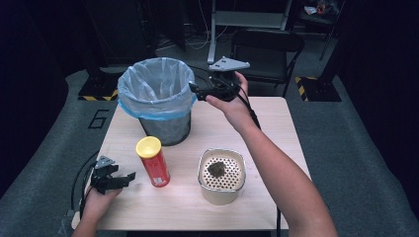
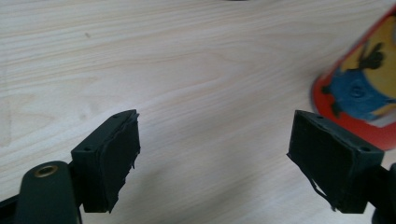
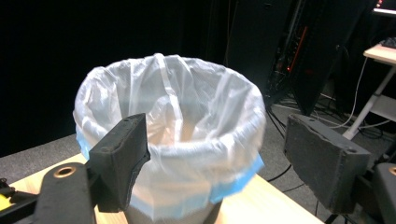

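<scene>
A pale wooden tabletop (image 1: 276,123) carried three things. At its far left stood a dark mesh bin (image 1: 157,98) lined with a thin white-and-blue plastic bag that folded over the rim. In front of the bin, a red tube-shaped can (image 1: 153,161) with a yellow lid stood upright, and to its right sat a cream-coloured square container (image 1: 222,177) with a perforated insert – a small dark clump (image 1: 216,169) lay on that insert.

The right gripper (image 1: 196,92) was held in the air just beside the bin's rim on its right side, pointing toward the bin, with a grey three-cornered plate on top. In the right gripper view its jaws stood wide apart and held nothing; the lined bin showed between and beyond them, close up.

The left gripper (image 1: 122,178) rested low at the near left edge of the tabletop, aimed toward the red can and near it but apart from it. In the left gripper view its jaws were also spread wide and empty, with bare wood between them – the can's red base with a blue-and-yellow cartoon figure showed at the right edge, beyond the right-hand jaw.

A dark folding chair (image 1: 267,47) stood on the floor behind the tabletop.
</scene>
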`<move>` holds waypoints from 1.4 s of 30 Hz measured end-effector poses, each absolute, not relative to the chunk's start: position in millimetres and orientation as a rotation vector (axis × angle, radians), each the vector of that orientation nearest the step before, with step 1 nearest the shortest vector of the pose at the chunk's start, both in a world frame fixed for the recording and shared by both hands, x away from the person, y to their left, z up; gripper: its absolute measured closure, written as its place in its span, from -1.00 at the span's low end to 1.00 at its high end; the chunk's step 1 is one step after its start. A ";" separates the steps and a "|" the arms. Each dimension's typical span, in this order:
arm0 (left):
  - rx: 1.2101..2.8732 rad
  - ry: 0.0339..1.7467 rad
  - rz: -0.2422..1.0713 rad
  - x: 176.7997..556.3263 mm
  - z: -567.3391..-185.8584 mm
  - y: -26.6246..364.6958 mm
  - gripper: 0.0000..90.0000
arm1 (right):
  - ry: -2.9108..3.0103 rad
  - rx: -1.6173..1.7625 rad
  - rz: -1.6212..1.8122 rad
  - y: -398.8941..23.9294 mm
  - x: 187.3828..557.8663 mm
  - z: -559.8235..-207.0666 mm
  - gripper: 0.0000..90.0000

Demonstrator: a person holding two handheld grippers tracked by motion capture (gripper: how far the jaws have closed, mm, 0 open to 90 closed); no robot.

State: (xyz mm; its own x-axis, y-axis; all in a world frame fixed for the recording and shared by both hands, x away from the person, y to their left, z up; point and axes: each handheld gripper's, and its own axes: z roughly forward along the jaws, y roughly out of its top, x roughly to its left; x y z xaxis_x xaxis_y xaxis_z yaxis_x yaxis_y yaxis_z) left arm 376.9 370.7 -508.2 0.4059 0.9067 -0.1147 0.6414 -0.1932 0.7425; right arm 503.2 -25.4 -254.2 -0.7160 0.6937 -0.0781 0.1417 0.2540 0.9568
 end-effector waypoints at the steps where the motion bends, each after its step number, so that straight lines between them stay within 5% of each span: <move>1: 1.932 1.307 0.444 375.6 -505.3 369.6 -0.66 | 2.036 0.769 1.479 -30.6 502.3 -256.6 -0.52; 23: 2.018 0.961 0.391 357.3 -471.0 327.7 -0.74 | 2.045 0.864 1.350 -111.6 480.4 -311.0 -0.53; 42: 1.970 0.931 0.347 363.4 -475.0 297.2 -0.74 | 2.074 0.931 1.277 -152.2 448.2 -361.0 -0.54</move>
State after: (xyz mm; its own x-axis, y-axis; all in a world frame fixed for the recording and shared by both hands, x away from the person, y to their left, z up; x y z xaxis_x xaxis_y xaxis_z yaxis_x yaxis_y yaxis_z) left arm 363.4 297.2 -475.0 0.6768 0.7269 -0.1160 0.4742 -0.3101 0.8240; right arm 448.2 -152.2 -361.0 -0.6236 0.7777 -0.0794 0.2791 0.3163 0.9067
